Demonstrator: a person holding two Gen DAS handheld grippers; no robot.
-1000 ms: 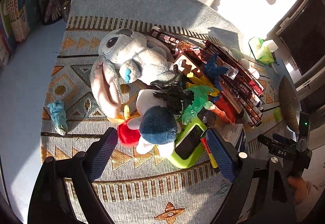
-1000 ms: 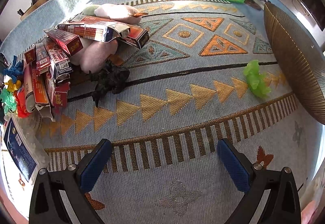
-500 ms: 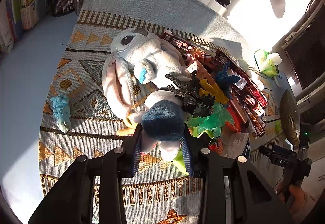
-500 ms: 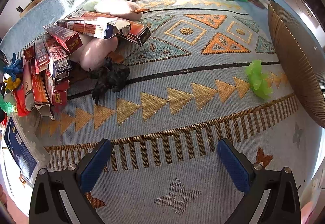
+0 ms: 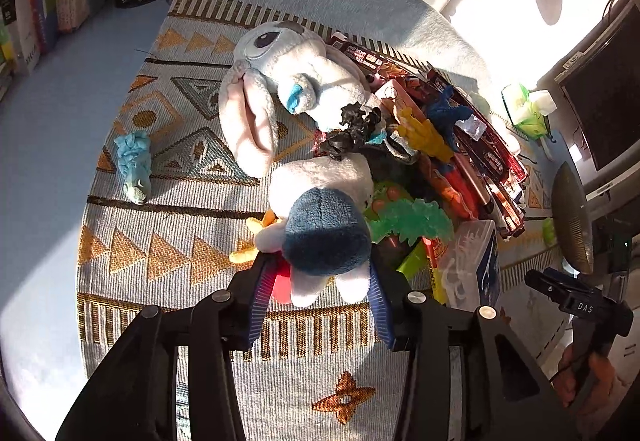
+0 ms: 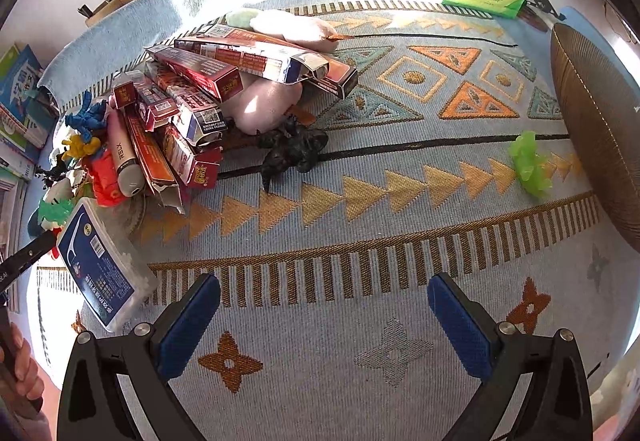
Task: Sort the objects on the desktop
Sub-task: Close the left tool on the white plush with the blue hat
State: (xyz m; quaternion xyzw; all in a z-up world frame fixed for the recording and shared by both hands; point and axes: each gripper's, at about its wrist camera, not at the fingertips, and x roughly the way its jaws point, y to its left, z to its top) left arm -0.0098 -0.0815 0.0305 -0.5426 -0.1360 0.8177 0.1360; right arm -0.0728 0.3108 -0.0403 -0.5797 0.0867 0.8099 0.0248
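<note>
My left fingers (image 5: 316, 281) bracket the blue-and-white plush (image 5: 320, 225) at the pile's near edge on the bench, easing apart while the pads touch it; my right fingers (image 6: 324, 325) hang released over bare cloth; a pink stick (image 6: 124, 157) reads RELX.

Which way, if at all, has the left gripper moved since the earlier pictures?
Yes. The left gripper has advanced toward the toy pile, closing around the white-and-blue plush toy; the mat's orange flower motif now lies farther behind its fingers.

both wrist views look down, sharing toy pile (image 5: 400, 161).
</note>
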